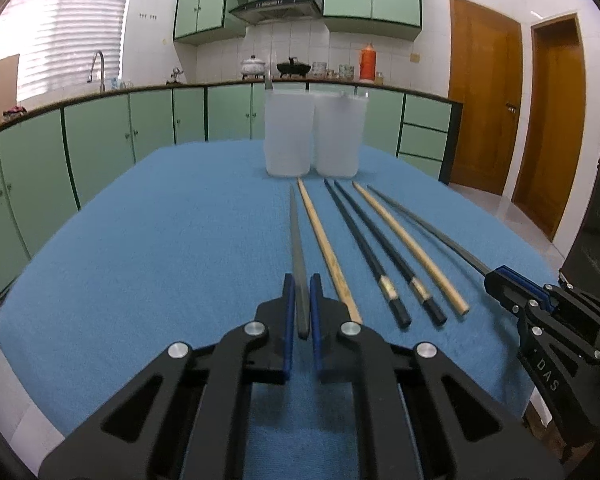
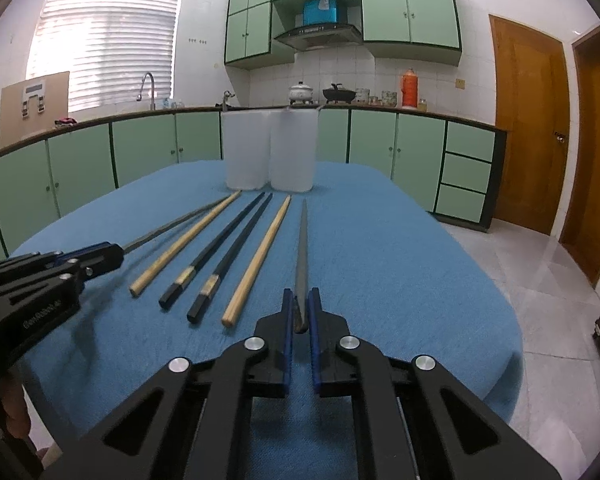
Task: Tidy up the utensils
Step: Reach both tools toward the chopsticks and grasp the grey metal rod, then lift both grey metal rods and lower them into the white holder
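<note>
Several chopsticks lie side by side on the blue cloth (image 1: 160,240): two wooden (image 1: 324,240), two black (image 1: 364,248) and two grey metal. My left gripper (image 1: 302,284) is shut on the near end of the left grey chopstick (image 1: 298,240). My right gripper (image 2: 301,296) is shut on the near end of the right grey chopstick (image 2: 302,248). Each gripper also shows in the other's view, the right gripper (image 1: 496,276) at the row's right end and the left gripper (image 2: 112,254) at its left. Two translucent white cups (image 1: 289,132) (image 1: 338,136) stand upright just beyond the chopstick tips.
A thin grey tip (image 1: 269,80) sticks out of the left cup. Green kitchen cabinets (image 1: 100,140) run behind the table, and wooden doors (image 1: 484,92) stand at the right. The table's right edge drops to a tiled floor (image 2: 540,280).
</note>
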`<state>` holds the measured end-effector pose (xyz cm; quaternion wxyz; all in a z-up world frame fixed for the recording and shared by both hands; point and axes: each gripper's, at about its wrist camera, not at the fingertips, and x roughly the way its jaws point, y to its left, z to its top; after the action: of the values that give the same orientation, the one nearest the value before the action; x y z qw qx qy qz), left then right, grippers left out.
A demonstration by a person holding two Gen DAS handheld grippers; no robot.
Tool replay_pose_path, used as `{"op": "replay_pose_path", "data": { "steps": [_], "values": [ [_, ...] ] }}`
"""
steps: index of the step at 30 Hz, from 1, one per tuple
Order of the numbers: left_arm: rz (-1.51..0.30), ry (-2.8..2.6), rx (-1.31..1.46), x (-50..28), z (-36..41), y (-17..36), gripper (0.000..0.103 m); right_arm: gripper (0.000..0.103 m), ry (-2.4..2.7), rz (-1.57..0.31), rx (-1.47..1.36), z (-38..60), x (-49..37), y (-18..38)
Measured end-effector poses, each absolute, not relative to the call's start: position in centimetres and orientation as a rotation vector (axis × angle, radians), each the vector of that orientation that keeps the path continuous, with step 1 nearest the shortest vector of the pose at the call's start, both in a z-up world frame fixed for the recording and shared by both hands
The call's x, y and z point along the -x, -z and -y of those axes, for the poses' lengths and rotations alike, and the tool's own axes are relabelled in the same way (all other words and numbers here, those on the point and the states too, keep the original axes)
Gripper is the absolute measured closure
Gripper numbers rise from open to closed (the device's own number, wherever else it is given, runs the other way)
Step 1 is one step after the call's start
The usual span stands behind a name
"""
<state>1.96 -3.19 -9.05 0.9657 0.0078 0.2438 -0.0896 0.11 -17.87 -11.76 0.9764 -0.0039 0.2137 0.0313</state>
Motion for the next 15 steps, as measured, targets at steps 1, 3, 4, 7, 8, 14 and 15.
{"op": "replay_pose_path", "data": {
  "steps": [1,3,4,7,8,14,15],
  "values": [
    [-0.484,0.181,-0.018,-1.9,3.2,8.7,0.097,0.096,-0.062,-0.424,0.007,18.0,0.0,11.5],
    [-0.455,0.178,-0.025,-1.7,3.1,7.7,0.097,0.096,-0.062,-0.405,0.006,18.2,0.1,10.7],
    [-0.44,0.178,-0.024,-1.6,2.9,7.2,0.097,0.096,-0.062,-0.39,0.007,18.3,0.2,10.0],
    [-0.404,0.178,-0.02,-1.6,2.6,5.7,0.097,0.096,-0.061,-0.351,0.012,18.6,0.4,8.6],
    [-0.383,0.178,-0.021,-1.5,2.6,4.9,0.097,0.096,-0.061,-0.336,0.016,18.7,0.4,7.9],
    [-0.298,0.185,-0.035,-2.1,2.3,1.1,0.097,0.096,-0.07,-0.261,0.03,19.5,0.0,4.0],
    [-0.283,0.188,-0.037,-2.2,2.3,0.4,0.097,0.096,-0.074,-0.25,0.028,19.6,-0.1,3.2]
  ]
}}
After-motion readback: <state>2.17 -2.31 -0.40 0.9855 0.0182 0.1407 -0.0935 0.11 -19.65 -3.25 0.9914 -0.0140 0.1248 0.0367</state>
